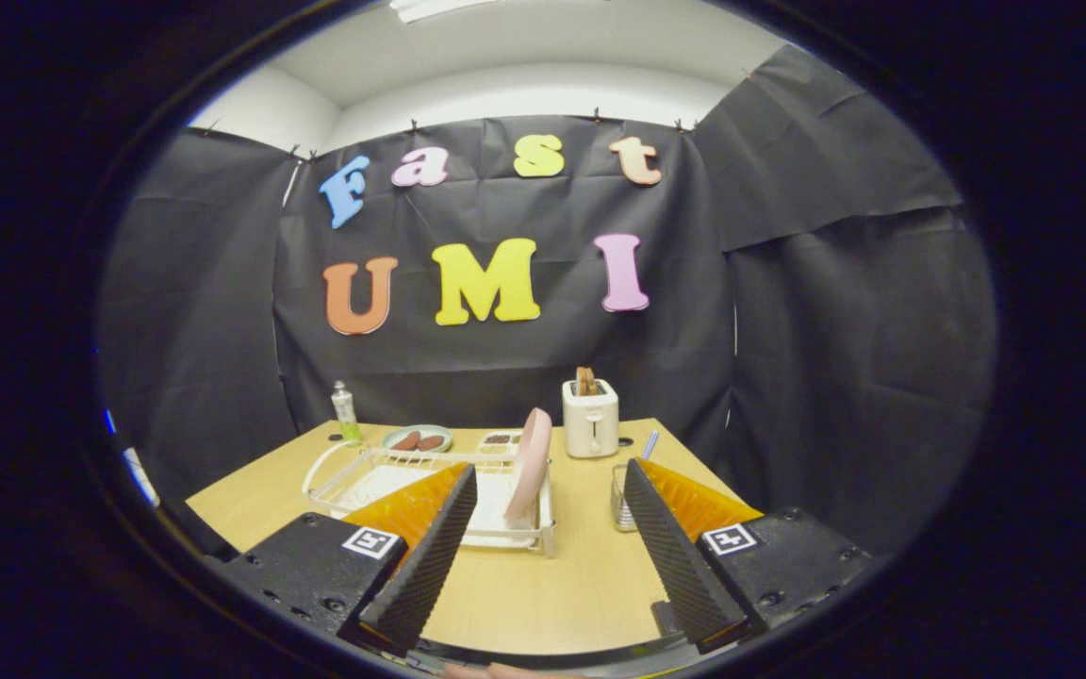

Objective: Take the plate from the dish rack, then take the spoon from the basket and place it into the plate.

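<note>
A pink plate (531,462) stands on edge in the white wire dish rack (345,471) on the wooden table, just beyond and between my fingertips. To the right of the rack a small wire basket (620,509) sits partly behind my right finger, and a spoon handle (649,444) sticks up out of it. My gripper (551,476) is open, held above the table's near side, with nothing between its ribbed black fingers (430,556).
A white toaster (590,418) with bread in it stands at the back of the table. A small bottle (346,411) and a dish with brown pieces (418,438) sit at the back left. Bare tabletop (562,585) lies between the fingers and the rack.
</note>
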`<state>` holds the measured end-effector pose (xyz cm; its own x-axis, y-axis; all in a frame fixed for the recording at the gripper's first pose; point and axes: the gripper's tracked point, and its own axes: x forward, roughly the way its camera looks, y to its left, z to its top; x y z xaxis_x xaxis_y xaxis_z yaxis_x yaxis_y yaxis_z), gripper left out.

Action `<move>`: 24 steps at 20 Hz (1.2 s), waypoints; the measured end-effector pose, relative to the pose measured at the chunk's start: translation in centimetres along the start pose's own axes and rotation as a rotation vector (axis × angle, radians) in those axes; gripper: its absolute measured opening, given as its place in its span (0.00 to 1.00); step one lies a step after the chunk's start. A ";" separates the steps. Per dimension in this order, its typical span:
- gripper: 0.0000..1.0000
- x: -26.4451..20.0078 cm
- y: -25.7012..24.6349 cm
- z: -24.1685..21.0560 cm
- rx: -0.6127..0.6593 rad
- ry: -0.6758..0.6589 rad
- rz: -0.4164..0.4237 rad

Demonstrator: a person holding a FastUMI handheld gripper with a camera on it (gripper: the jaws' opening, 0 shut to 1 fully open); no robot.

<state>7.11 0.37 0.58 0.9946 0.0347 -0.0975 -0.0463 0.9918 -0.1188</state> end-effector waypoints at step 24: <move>0.72 27.5 2.1 -2.7 -0.020 1.066 -0.023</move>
<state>34.09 3.08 -5.01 0.4015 -0.1188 -0.9081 -0.0397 0.9884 -0.1468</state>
